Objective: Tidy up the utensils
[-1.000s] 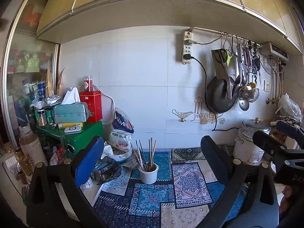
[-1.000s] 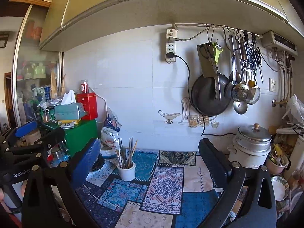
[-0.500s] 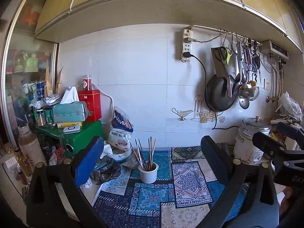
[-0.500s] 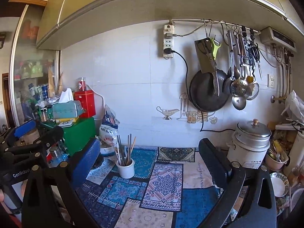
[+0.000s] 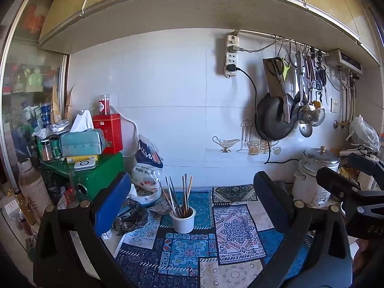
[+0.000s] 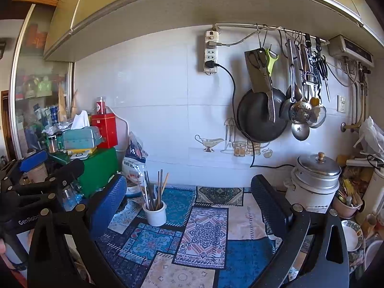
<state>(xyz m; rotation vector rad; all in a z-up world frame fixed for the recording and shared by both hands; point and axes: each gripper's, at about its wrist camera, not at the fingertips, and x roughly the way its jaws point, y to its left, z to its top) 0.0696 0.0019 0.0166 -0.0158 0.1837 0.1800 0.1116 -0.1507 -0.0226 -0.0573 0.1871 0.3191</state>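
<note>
A home kitchen: a wok (image 6: 261, 117) and ladles (image 6: 300, 112) hang on the tiled wall above the counter (image 6: 204, 235), beside a rice cooker (image 6: 312, 182).

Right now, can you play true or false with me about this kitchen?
1. The chopsticks stand in a white cup. True.
2. The left gripper holds a spoon. False: it is open and empty.
3. A black pan hangs on the wall. True.
4. The right gripper is shut. False: its jaws stand wide apart.
5. The tissue box sits under the green case. False: it sits on top.
</note>
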